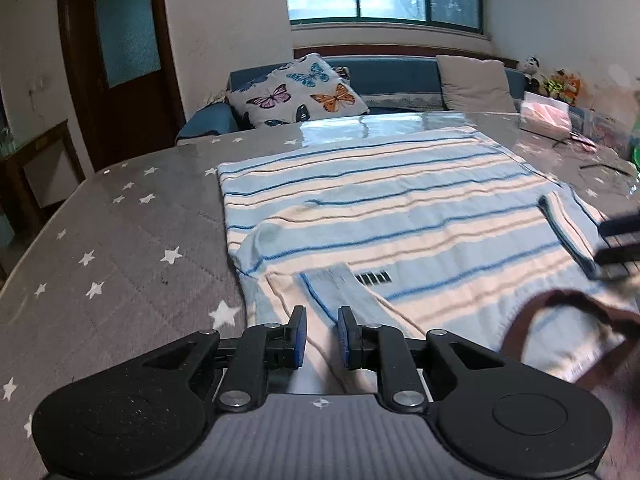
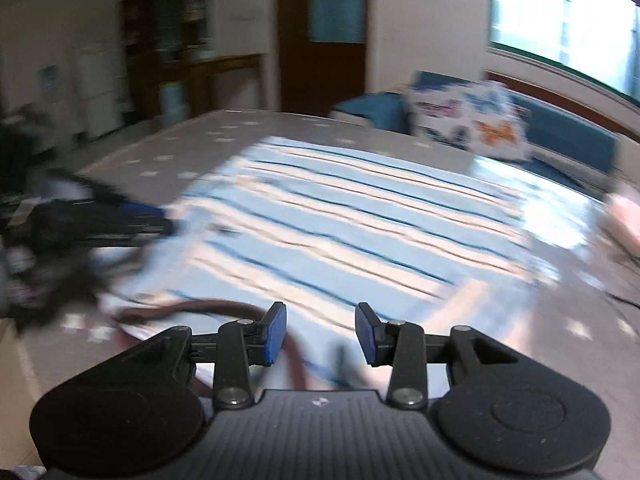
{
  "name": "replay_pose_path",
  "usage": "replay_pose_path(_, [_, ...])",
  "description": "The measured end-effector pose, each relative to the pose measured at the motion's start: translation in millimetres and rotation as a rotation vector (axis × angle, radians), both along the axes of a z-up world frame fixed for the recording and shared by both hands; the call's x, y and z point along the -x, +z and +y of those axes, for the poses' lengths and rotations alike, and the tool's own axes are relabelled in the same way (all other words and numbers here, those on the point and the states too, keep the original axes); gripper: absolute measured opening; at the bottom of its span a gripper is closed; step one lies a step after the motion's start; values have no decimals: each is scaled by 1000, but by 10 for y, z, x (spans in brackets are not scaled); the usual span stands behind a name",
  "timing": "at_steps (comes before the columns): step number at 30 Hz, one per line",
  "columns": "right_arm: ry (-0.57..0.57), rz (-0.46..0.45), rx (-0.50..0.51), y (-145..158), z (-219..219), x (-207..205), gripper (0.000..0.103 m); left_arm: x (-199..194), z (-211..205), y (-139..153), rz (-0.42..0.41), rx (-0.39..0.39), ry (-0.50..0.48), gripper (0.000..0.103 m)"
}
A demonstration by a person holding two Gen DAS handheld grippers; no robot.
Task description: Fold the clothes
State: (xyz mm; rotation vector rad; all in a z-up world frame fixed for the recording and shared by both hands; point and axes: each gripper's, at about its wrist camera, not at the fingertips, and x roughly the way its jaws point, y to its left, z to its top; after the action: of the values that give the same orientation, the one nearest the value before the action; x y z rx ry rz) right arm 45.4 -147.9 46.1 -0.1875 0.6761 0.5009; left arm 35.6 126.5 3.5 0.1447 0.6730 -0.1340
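On the grey starred table (image 1: 120,248), a striped sweater (image 1: 400,208) is laid flat, its stripes running left to right and its body stretching from the near edge toward the far sofa (image 1: 392,76). A folded-in sleeve (image 1: 340,292) is seen at the near left, directly ahead of the left gripper (image 1: 322,334), whose jaws are parted by a narrow gap with cloth beneath; whether cloth is pinched cannot be told. The brown-trimmed hem (image 1: 532,320) lies at the near right. The right gripper (image 2: 320,334) is held above that hem with jaws wide apart and nothing held; its view is blurred. The left gripper is judged nearer to the sleeve, the right nearer to the hem. A clear container (image 1: 546,114) stands at the far right; its contents cannot be made out.
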Motion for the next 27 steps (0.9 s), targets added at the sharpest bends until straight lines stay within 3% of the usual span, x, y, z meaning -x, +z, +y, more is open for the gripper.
replay_pose_path(7, [-139,36,62,-285,-434,-118,38,325,-124,-66,-24,-85,-33,30])
replay_pose_path(18, [-50,-22,106,-299,-209,20,37,697,-189,-8,-48,-147,-108,40])
replay_pose_path(27, [21,-31,151,-192,-242,167,41,939,-320,-19,-72,-217,-273,51])
